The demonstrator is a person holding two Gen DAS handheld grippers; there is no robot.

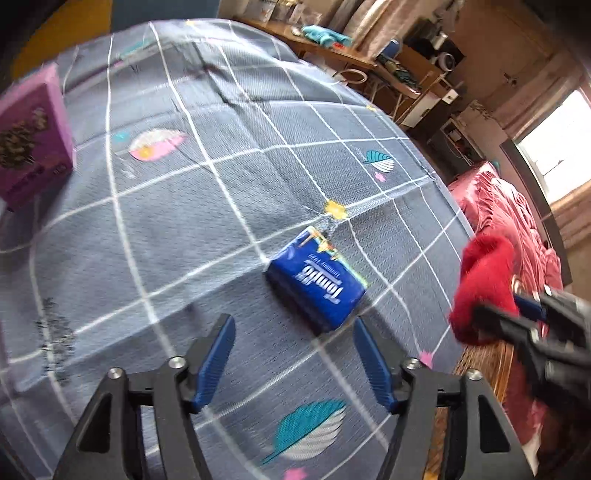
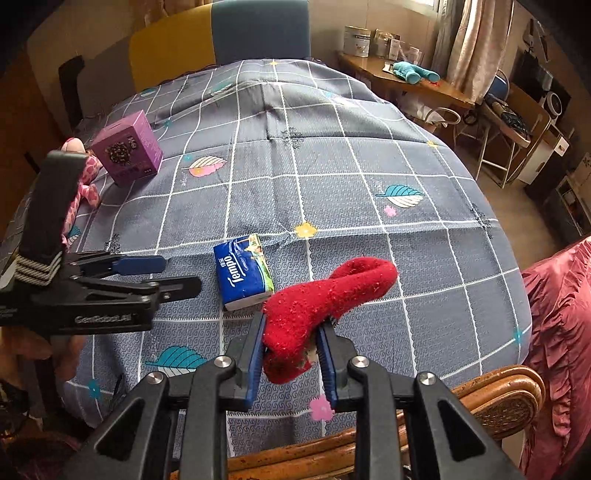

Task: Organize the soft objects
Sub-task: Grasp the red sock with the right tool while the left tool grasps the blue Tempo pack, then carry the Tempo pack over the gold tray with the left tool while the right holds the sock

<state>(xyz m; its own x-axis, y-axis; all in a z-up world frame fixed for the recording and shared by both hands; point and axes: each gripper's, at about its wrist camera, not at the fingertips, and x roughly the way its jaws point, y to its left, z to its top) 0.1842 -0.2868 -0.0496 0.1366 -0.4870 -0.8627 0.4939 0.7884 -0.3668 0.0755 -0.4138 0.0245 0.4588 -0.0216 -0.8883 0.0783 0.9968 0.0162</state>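
My left camera looks forward and steeply down along its two blue-padded fingers [image 1: 229,362] onto the checked bedspread [image 1: 177,229], close above it, with the blue Tempo tissue pack [image 1: 317,284] just ahead. My right camera also tilts down along its fingers over the same bedspread from the near edge, facing the headboard [image 2: 221,29]. Both views share the tissue pack, the purple box [image 1: 33,136], the red sock [image 1: 484,284], the desk [image 1: 332,51] by the curtains and the pink bedding [image 1: 509,206]. Each sees the other tong: my right gripper [image 1: 491,314] enters the left view from the right, my left gripper [image 2: 177,275] enters the right view from the left.
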